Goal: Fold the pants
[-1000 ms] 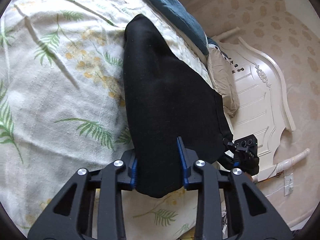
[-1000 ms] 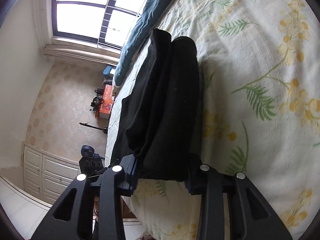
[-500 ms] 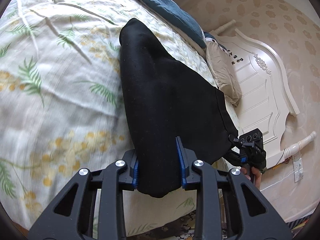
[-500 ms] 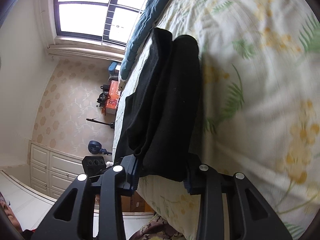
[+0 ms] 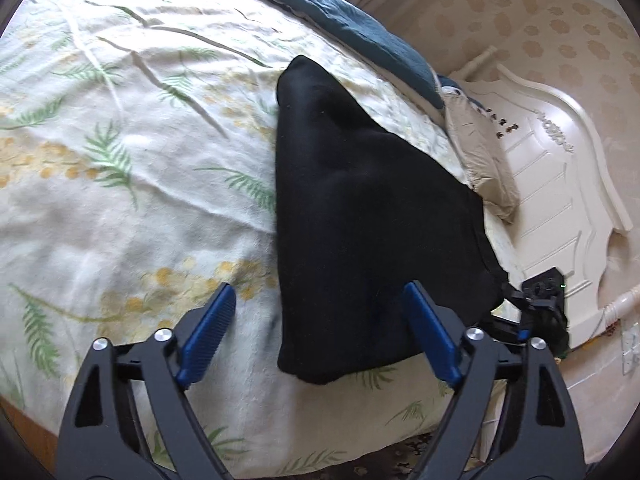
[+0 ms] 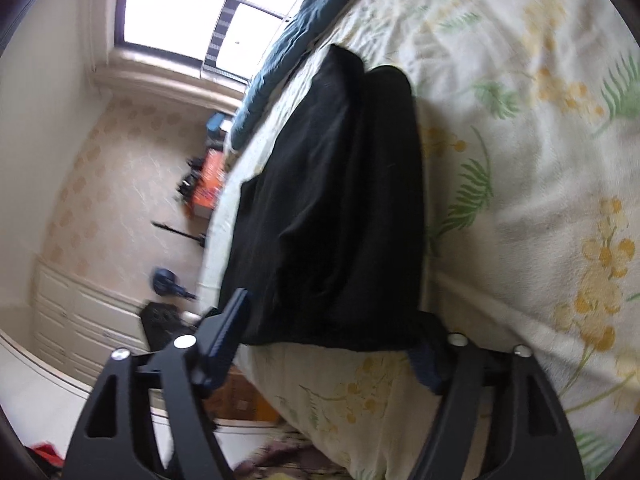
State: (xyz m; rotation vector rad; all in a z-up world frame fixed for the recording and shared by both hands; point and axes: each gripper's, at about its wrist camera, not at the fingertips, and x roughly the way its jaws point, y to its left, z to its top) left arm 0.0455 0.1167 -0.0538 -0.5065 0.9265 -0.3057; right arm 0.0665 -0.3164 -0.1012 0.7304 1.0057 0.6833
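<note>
Both grippers, left (image 5: 316, 320) and right (image 6: 336, 344), are opening their jaws, pads spreading clear of the pants' (image 5: 360, 216) near edge; the black pants are lying folded lengthwise on the bed (image 5: 120, 208), probably being released to settle flat before the next fold

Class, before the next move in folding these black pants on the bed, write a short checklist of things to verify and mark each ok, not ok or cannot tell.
1. Left hand-held gripper free of cloth: ok, jaws opening, pads clear.
2. Right hand-held gripper free of cloth: cannot tell, jaws opening, far pad hidden by the fabric.
3. Black pants resting on the floral bedspread: ok.
4. Layers lined up: not ok, edges look stepped in the right wrist view.
5. Pants near the bed edge: ok, none overhangs.
</note>
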